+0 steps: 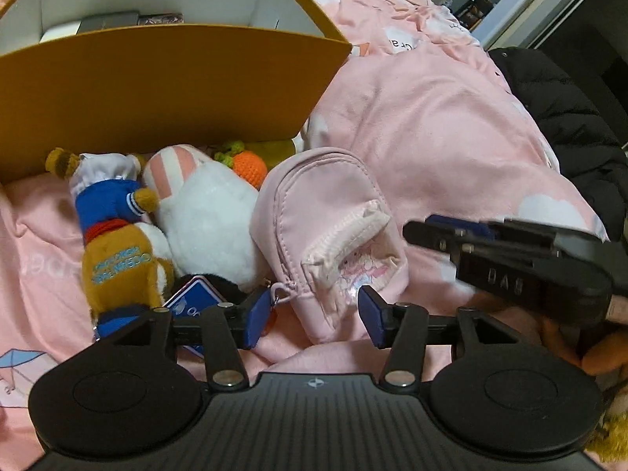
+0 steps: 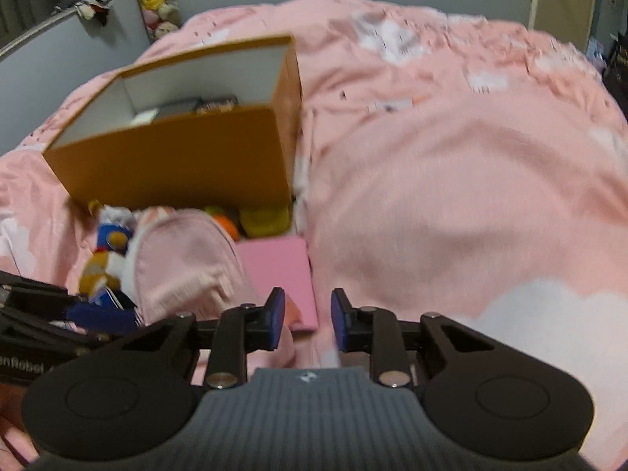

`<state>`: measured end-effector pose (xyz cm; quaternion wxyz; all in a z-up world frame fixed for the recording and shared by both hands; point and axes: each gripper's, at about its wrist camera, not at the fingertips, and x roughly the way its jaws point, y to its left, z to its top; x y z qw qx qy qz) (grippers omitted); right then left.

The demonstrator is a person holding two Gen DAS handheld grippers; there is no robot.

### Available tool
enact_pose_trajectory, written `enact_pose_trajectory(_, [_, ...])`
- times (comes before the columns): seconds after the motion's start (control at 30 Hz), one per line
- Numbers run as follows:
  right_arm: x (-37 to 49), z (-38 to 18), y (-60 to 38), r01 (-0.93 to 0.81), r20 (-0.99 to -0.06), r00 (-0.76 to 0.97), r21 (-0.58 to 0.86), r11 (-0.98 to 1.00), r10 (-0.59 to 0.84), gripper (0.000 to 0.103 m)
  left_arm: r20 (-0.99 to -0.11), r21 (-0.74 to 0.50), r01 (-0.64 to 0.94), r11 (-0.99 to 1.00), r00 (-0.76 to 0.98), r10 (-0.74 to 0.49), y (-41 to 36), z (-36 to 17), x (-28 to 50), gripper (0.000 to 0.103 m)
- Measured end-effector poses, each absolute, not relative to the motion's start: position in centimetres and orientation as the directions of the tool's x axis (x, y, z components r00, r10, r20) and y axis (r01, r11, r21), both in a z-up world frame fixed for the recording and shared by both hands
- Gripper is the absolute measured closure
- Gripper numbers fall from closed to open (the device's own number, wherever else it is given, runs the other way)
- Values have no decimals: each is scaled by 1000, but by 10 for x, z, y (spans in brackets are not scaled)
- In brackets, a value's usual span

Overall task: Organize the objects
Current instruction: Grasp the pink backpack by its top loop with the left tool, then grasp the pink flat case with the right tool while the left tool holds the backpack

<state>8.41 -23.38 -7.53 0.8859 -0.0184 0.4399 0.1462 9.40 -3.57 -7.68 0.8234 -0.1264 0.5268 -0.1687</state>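
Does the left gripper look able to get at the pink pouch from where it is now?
Probably yes. The left gripper is open, and the pink pouch lies right ahead, its lower end between the fingers, nothing covering it. The right gripper hovers close beside it.

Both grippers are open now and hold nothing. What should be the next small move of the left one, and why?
Probably ease the left gripper forward and shut it on the pink pouch. Its jaws are open and empty, the pouch lies straight ahead between them, nearest of the loose things, and the orange box behind already holds items.
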Motion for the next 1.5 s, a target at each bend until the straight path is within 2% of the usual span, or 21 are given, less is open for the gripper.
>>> enact_pose_trajectory(0.1, [86, -82, -235, -285, -792, 551, 116, 951, 262, 78, -831, -367, 122, 922, 402, -384, -36, -81, 94, 44])
enact_pose_trajectory(0.2, [89, -90, -234, -295, -806, 521, 139, 945, 281, 82, -833, -359, 128, 925, 403, -379, -40, -82, 98, 44])
enact_pose_trajectory(0.23, [90, -92, -234, -302, -811, 508, 148, 942, 290, 86, -835, -352, 140, 926, 401, -378, -43, -84, 101, 52])
enact_pose_trajectory(0.33, [92, -95, -230, -313, -824, 487, 143, 939, 288, 92, -839, -321, 170, 932, 407, -363, -55, -83, 106, 56])
enact_pose_trajectory(0.37, [92, -95, -229, -316, -827, 487, 134, 939, 281, 92, -836, -315, 173, 933, 414, -359, -56, -81, 105, 57])
enact_pose_trajectory(0.43, [92, -95, -228, -318, -828, 487, 128, 939, 278, 92, -832, -318, 168, 933, 422, -359, -54, -80, 105, 66])
enact_pose_trajectory(0.53, [92, -94, -226, -320, -828, 486, 130, 938, 280, 92, -820, -314, 171, 934, 446, -358, -52, -74, 101, 72])
enact_pose_trajectory(0.83, [89, -69, -219, -359, -788, 533, 119, 926, 308, 91, -764, -294, 193, 936, 542, -351, -39, -35, 91, 76])
enact_pose_trajectory(0.93, [98, -64, -216, -344, -794, 527, 126, 930, 303, 77, -747, -321, 160, 934, 564, -353, -23, -24, 95, 76])
enact_pose_trajectory(1.1, [120, -64, -215, -316, -819, 494, 144, 938, 292, 74, -766, -331, 75, 940, 561, -315, -2, -30, 110, 76])
enact_pose_trajectory(1.17, [131, -68, -216, -302, -833, 467, 164, 939, 296, 64, -779, -356, 42, 934, 538, -321, 7, -38, 115, 76])
enact_pose_trajectory(1.5, [174, -105, -222, -249, -887, 299, 284, 926, 353, 64, -798, -399, -29, 917, 504, -331, 21, -65, 125, 76])
